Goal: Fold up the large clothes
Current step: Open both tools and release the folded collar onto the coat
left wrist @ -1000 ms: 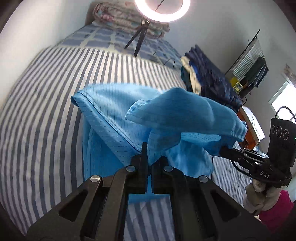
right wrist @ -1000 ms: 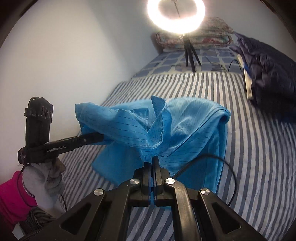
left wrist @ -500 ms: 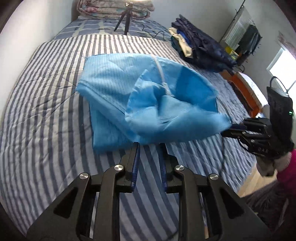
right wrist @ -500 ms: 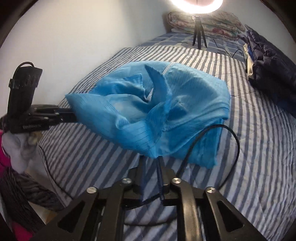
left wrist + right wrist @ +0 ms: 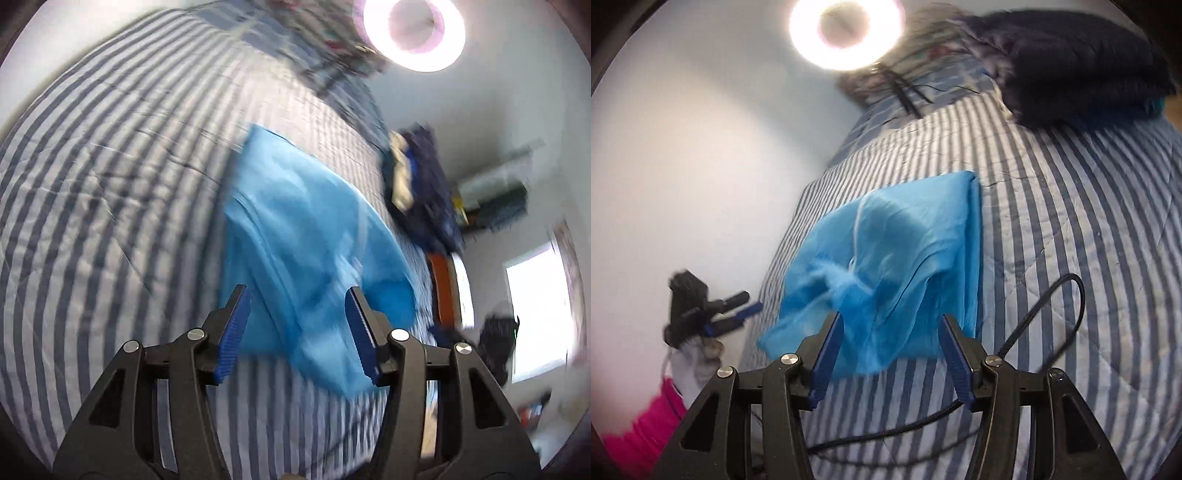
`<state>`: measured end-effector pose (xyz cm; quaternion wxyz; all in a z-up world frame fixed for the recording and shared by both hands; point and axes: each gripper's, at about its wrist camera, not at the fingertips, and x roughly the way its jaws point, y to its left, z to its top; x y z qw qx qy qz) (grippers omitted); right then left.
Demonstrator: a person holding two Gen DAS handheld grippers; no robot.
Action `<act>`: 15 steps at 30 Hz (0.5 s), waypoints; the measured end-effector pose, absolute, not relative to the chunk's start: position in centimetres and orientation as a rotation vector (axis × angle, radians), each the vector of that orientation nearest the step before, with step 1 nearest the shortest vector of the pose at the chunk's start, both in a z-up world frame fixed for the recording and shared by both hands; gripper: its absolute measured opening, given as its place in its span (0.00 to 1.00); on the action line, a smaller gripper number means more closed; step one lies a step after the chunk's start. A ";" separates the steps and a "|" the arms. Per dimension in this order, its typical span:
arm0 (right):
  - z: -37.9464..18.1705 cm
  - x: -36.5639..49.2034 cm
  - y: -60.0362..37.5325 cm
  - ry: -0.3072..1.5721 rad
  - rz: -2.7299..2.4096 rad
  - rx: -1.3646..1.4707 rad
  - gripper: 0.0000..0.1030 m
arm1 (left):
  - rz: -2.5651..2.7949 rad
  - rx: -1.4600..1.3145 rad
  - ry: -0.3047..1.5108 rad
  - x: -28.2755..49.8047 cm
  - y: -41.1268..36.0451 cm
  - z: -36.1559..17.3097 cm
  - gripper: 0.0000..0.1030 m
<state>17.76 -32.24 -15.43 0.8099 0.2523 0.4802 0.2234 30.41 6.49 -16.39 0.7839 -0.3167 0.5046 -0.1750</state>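
A light blue garment [image 5: 295, 229] lies folded over in a loose heap on the striped bed; it also shows in the right wrist view [image 5: 897, 266]. My left gripper [image 5: 297, 317] is open and empty, just above the garment's near edge. My right gripper [image 5: 890, 350] is open and empty, close over the garment's near edge. The left gripper also appears at the left of the right wrist view [image 5: 738, 314], jaws apart, off the bed's side. Both views are motion-blurred.
The blue-and-white striped bedspread [image 5: 1089, 221] covers the bed. A pile of dark clothes [image 5: 1071, 59] sits at the far right. A ring light on a tripod [image 5: 846, 33] stands at the head. A black cable [image 5: 1052, 314] loops by my right gripper. A white wall runs along the left.
Both grippers were shut on the garment and holding it up; they opened and let it drop onto the bed. Both have swung away, tilting the views.
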 end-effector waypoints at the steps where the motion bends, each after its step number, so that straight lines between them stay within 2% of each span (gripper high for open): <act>1: -15.9 18.4 -32.4 1.033 0.472 0.569 0.54 | -0.363 -0.685 1.090 31.2 6.7 -16.7 0.53; 7: -18.6 21.1 -32.2 1.067 0.444 0.697 0.50 | -0.372 -0.874 1.145 34.8 8.0 -20.5 0.52; 8: -19.1 21.6 -31.9 1.076 0.443 0.708 0.45 | -0.372 -0.871 1.144 35.2 7.9 -20.8 0.36; 9: -19.6 22.1 -31.7 1.087 0.443 0.717 0.41 | -0.378 -0.871 1.150 35.5 7.9 -21.2 0.24; 10: -20.2 22.6 -31.4 1.100 0.442 0.724 0.33 | -0.391 -0.870 1.160 35.8 7.7 -21.4 0.06; 11: -20.5 22.9 -31.3 1.109 0.443 0.727 0.20 | -0.391 -0.849 1.158 35.9 7.7 -21.4 0.03; 12: -20.8 23.2 -31.2 1.115 0.443 0.733 0.14 | -0.389 -0.823 1.148 35.9 7.7 -21.3 0.02; 13: -21.1 23.4 -31.2 1.122 0.444 0.745 0.02 | -0.395 -0.798 1.146 35.8 7.3 -21.0 0.00; 15: -20.8 23.6 -31.3 1.129 0.446 0.751 0.00 | -0.425 -0.792 1.149 35.1 7.1 -20.1 0.00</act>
